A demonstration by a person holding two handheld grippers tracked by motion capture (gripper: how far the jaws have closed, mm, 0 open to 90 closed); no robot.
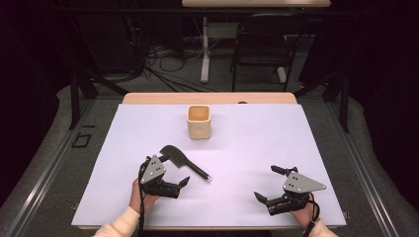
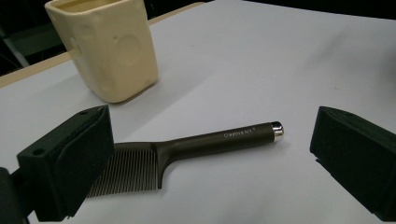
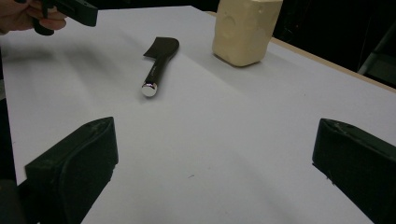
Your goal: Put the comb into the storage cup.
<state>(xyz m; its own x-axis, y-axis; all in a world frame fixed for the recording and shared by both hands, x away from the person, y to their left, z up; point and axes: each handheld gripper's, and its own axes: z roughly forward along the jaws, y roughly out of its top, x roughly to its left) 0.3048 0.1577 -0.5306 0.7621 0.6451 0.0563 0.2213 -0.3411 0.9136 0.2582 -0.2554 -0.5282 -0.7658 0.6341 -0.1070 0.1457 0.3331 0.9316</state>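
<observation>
Step in hand, as judged: approach to grasp. The left hand-held gripper [image 1: 173,170] sits with jaws spread wide on either side of the comb [image 2: 187,151], holding nothing; in the left gripper view the comb lies flat on the white counter [image 1: 247,148] between the two black jaws, teeth end near one jaw, handle with silver cap pointing toward the other. No contact yet that I can see. The comb lies just in front of the cup [image 1: 199,121], on the person's side of it and slightly to its left. The right hand-held gripper [image 1: 269,182] is also wide open and empty, well apart from the cup, to its right and nearer the person. Likely goal: comb into cup, though this is a guess from the layout. Next move calls for lowering the left jaws around the handle, closing on its narrow width, then lifting; the comb is thin and flat, so the jaws must go right down to the counter. Count: one comb, one cup, two grippers.
</observation>
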